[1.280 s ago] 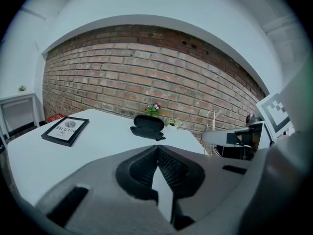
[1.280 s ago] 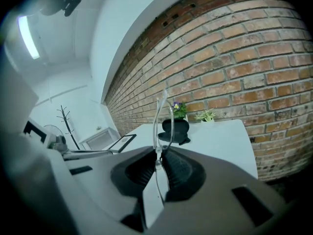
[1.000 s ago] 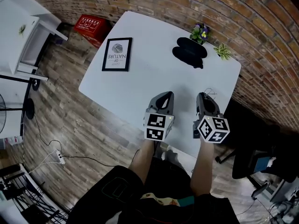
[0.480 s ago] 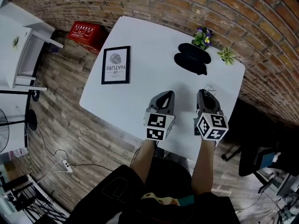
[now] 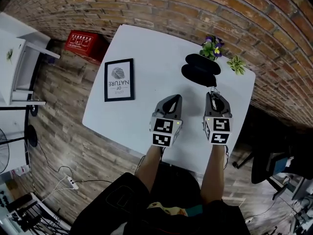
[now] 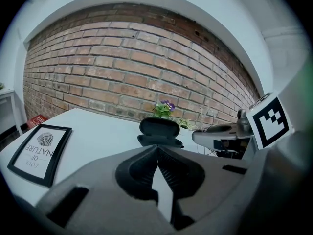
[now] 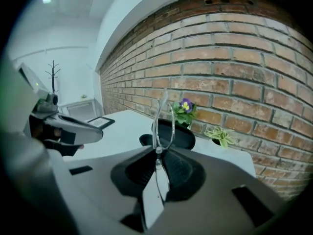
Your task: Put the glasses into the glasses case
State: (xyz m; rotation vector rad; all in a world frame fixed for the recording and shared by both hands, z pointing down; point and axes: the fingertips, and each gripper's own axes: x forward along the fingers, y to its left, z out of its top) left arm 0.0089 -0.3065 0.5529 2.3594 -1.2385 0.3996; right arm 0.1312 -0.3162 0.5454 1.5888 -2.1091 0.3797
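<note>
The black glasses case [image 5: 200, 70] lies open on the white table [image 5: 146, 48] near its far edge, its lid up; it also shows straight ahead as the case [image 6: 159, 132] and the case [image 7: 177, 135]. My right gripper [image 5: 215, 97] is just short of it, shut on thin wire-framed glasses [image 7: 164, 119] that stand upright out of the gripper [image 7: 157, 156]. Of the glasses [image 5: 214, 90], only a faint wire shows from above. My left gripper [image 5: 171, 101] hovers beside the right one, shut and empty, with the gripper [image 6: 156, 150] pointing at the case.
A framed print [image 5: 119, 79] lies on the table's left part. A purple-flowered plant [image 5: 211, 47] and a small green plant [image 5: 236, 64] stand behind the case against the brick wall. A red crate [image 5: 83, 42] sits on the floor, and an office chair [image 5: 274, 163] at the right.
Both grippers have moved forward over the table toward the case. The right gripper has rolled, so its marker cube shows a different face, and the glasses now stand close before the case.
</note>
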